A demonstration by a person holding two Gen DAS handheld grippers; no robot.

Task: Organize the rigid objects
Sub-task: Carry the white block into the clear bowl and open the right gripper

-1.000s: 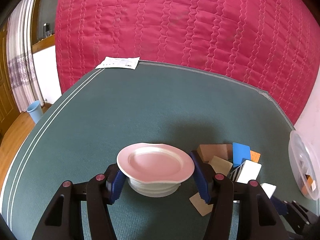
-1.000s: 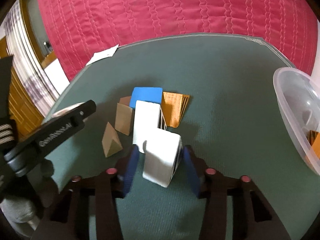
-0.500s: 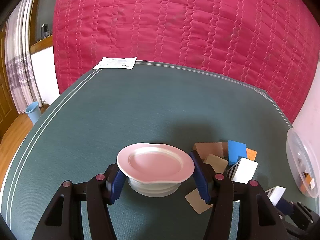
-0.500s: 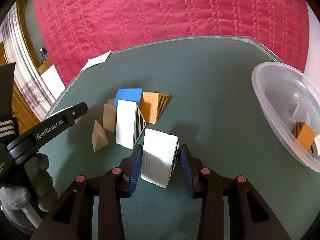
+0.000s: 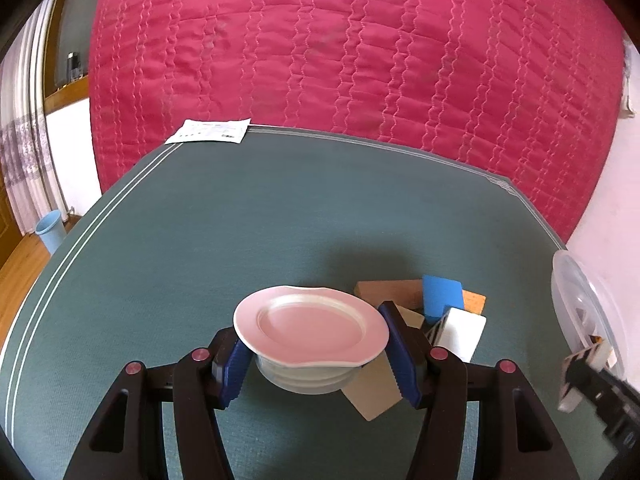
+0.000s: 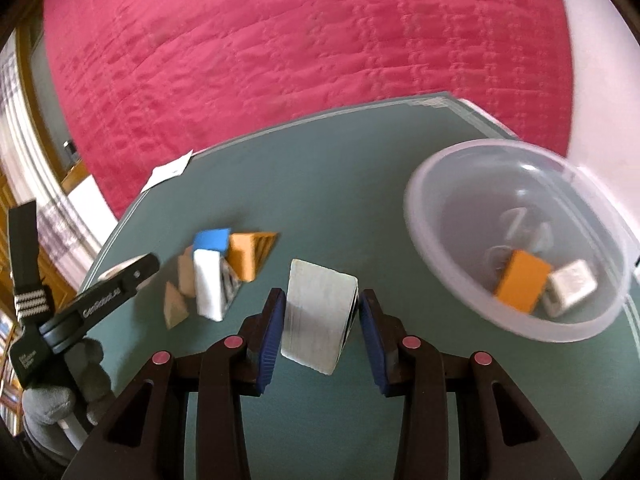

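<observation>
Right wrist view, nearest first: the right gripper (image 6: 322, 320) has its blue pads closed against the two sides of a white block (image 6: 316, 316) with black stripes on its side face, and the block is held clear of the green table (image 6: 340, 184), tilted a little. Just beyond and to the right stands a clear plastic bowl (image 6: 448, 264) near the table's right edge, with an orange block (image 6: 520, 286) and a white block in the bowl (image 6: 572, 288) lying side by side inside it. To the left a loose cluster of blocks rests on the cloth: a tan wedge (image 6: 174, 310), a tall white block (image 6: 208, 286), an orange striped block (image 6: 250, 254) and a blue block (image 6: 212, 238), touching or nearly so. At the far left a grey-gloved hand (image 6: 56, 392) carries the other tool. Left wrist view, nearest first: the left gripper (image 5: 316, 356) stands about half open, its pads on either side of a stack of clear bowls (image 5: 306, 378) topped by a pink plate (image 5: 310, 324); whether the pads press on the stack cannot be told, and the stack sits on the table. Right of it lies the same cluster, with a brown block (image 5: 386, 292) at its back. Farther off, a white paper sheet (image 5: 210, 136) lies at the table's far left corner, against a red quilted cover (image 5: 340, 60), and a light blue bin (image 5: 50, 230) stands on the floor at the left
</observation>
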